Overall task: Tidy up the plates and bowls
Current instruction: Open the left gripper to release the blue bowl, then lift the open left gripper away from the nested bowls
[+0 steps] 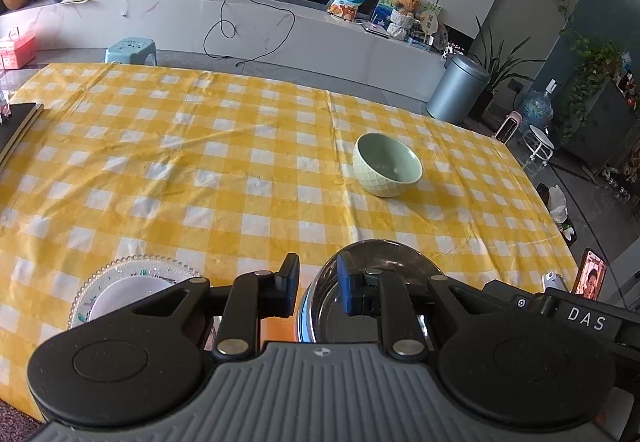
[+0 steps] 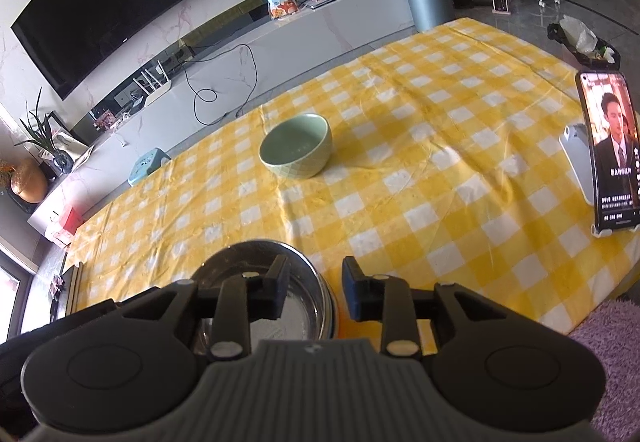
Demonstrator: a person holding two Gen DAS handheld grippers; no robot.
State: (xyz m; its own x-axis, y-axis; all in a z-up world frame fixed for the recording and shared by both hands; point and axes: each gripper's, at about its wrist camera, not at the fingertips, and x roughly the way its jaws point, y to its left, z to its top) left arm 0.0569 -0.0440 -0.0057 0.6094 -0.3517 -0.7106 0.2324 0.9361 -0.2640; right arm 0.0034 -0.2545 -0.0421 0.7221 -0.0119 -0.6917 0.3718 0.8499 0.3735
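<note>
Two tools hover at the tabletop's (image 1: pixel 200 129) near edge: both straddle the steel bowl's (image 2: pixel 304 306) rim with pads apart. Farther off sits the green bowl (image 1: pixel 387 165); a glass plate (image 1: pixel 120 278) lies near left.

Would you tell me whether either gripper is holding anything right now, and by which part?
The left gripper straddles the steel bowl rim, grip uncertain. The right gripper, open, holds nothing.

A wide stretch of checked worktop (image 1: pixel 200 145) lies bare at the middle and left; a green bowl (image 1: pixel 387 165) stands alone right of centre; a steel bowl (image 2: pixel 272 282) and glass plate (image 1: pixel 132 282) crowd the near edge; a propped phone (image 2: pixel 610 149) blocks the right side.
</note>
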